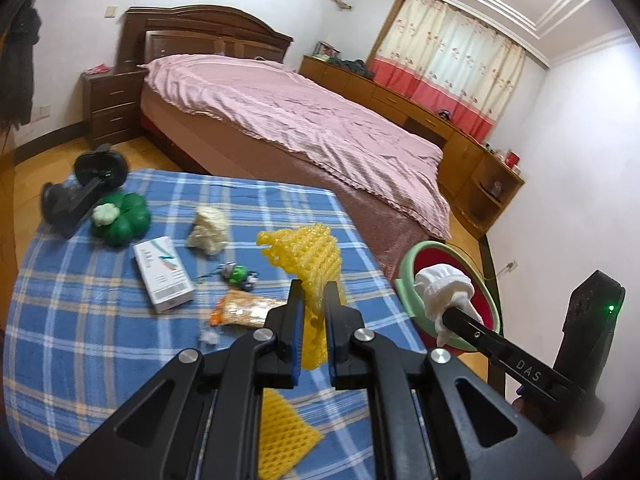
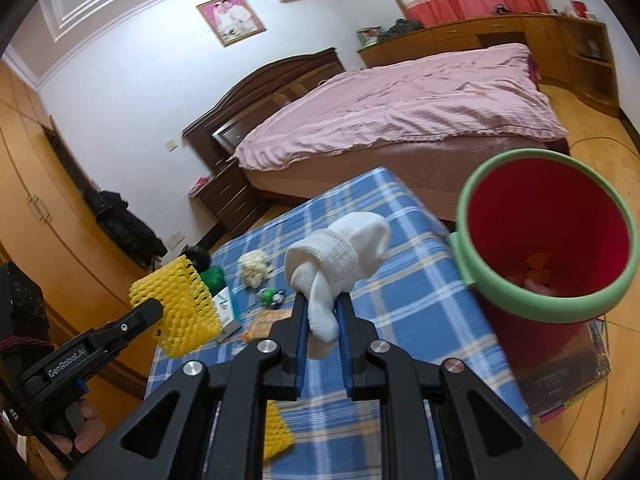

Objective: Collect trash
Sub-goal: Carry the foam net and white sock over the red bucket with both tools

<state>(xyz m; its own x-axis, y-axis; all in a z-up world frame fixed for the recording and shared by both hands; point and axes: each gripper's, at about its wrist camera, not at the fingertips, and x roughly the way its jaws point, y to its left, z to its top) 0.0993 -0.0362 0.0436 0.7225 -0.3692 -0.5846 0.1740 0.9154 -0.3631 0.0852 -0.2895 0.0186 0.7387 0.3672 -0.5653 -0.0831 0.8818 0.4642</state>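
A: Where is the trash?

B: The yellow foam net [image 1: 308, 256] is up off the table, clamped in the left gripper [image 1: 313, 292]. A knotted white sock [image 2: 340, 264] is pinched in the right gripper [image 2: 323, 312], near the red bin [image 2: 552, 240] with its green rim, which stands beside the table's far corner.

A: And the surface?

B: A table under a blue checked cloth [image 1: 100, 300]. On it lie a white box [image 1: 162, 276], a crumpled paper wad [image 1: 208, 228], a green toy [image 1: 124, 220], an orange snack packet [image 1: 244, 310] and a second foam net [image 1: 286, 436]. Behind it stand a bed with a pink cover [image 1: 300, 120], a dark nightstand [image 1: 112, 104], red and cream curtains [image 1: 444, 60] and a framed picture [image 2: 231, 19].

A: Any writing?

B: "DAS" on the right gripper's arm, "GenRobot.AI" on the left's.

A: Fingers?

B: Both pairs are clenched tight, each on its own item.
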